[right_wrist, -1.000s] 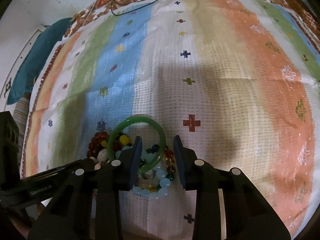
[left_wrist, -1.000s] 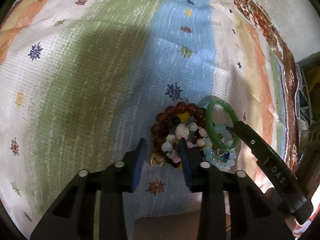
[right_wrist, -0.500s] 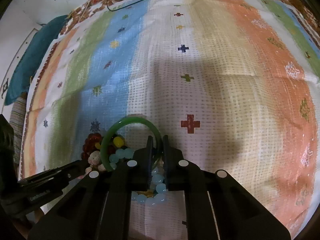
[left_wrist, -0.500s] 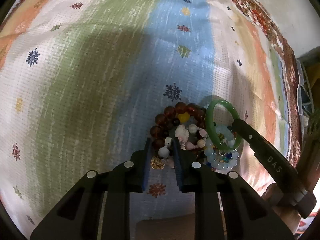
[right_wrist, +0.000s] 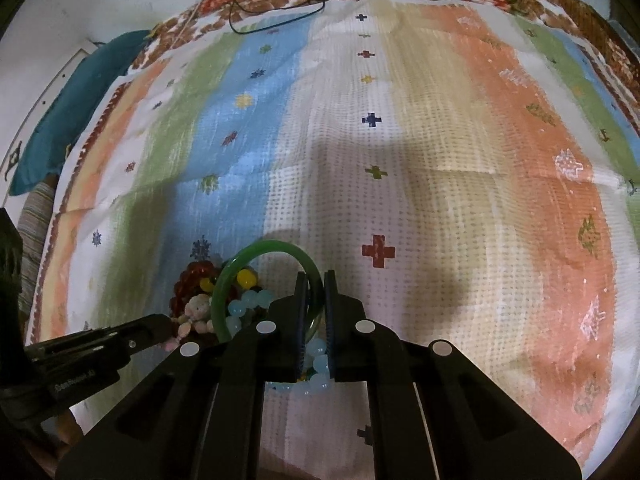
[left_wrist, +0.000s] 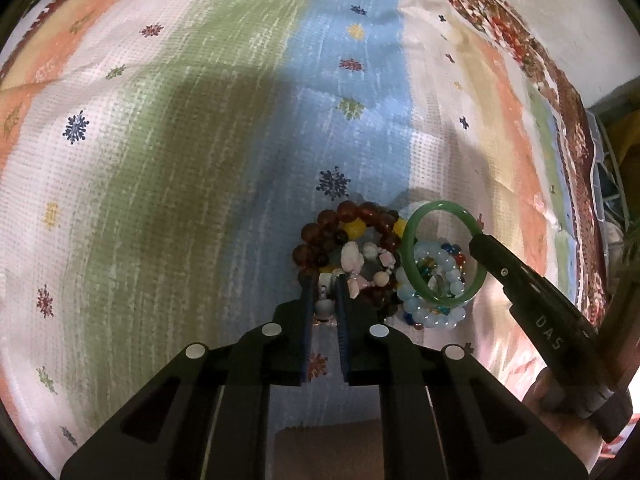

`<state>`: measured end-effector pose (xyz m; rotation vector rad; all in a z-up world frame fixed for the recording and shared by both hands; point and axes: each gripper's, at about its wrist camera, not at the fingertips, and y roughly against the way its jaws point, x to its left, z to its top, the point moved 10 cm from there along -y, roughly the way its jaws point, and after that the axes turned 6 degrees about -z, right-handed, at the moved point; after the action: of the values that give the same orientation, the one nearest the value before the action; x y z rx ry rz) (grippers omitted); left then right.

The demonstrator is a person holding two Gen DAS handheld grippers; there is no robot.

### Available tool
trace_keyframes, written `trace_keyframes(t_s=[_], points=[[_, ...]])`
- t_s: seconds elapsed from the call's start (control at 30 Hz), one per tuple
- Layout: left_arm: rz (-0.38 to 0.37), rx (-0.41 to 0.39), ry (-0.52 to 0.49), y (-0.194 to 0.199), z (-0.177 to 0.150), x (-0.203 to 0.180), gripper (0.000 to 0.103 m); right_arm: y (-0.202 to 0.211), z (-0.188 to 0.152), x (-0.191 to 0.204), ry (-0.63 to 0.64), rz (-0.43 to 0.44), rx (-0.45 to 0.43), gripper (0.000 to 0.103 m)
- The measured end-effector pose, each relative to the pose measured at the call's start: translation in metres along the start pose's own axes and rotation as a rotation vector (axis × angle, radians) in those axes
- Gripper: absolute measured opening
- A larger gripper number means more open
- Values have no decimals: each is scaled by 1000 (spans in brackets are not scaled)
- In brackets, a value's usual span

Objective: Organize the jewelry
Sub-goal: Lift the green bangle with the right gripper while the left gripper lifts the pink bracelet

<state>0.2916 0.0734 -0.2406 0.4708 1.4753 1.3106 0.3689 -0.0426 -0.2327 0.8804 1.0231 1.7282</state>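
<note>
A pile of jewelry lies on a striped cloth: a dark red bead bracelet (left_wrist: 352,216), a pink and white stone bracelet (left_wrist: 360,264), a pale blue bead bracelet (left_wrist: 436,316) and a green bangle (left_wrist: 412,264). My left gripper (left_wrist: 323,284) is shut on beads of the pink and white bracelet at the pile's near left. My right gripper (right_wrist: 316,280) is shut on the right side of the green bangle (right_wrist: 248,256), which stands tilted up over the pile. The right gripper's finger also shows in the left wrist view (left_wrist: 520,276).
The striped cloth (right_wrist: 440,160) spreads far and to the right of the pile. A black cable (right_wrist: 272,20) lies at its far edge. A teal cushion (right_wrist: 68,116) sits off the cloth at the far left.
Both grippers have closed: the left onto beads of the pink and white bracelet, the right onto the green bangle, which now tilts up off the pile.
</note>
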Motion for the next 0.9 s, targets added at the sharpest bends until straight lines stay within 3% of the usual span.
trace_keyframes(t_s=[0.33, 0.9], points=[[2, -37, -31, 19, -3, -11, 10, 22, -3, -5, 24, -39, -44, 9], [60, -123, -171, 59, -16, -41, 10, 69, -14, 4, 86, -83, -132, 9]])
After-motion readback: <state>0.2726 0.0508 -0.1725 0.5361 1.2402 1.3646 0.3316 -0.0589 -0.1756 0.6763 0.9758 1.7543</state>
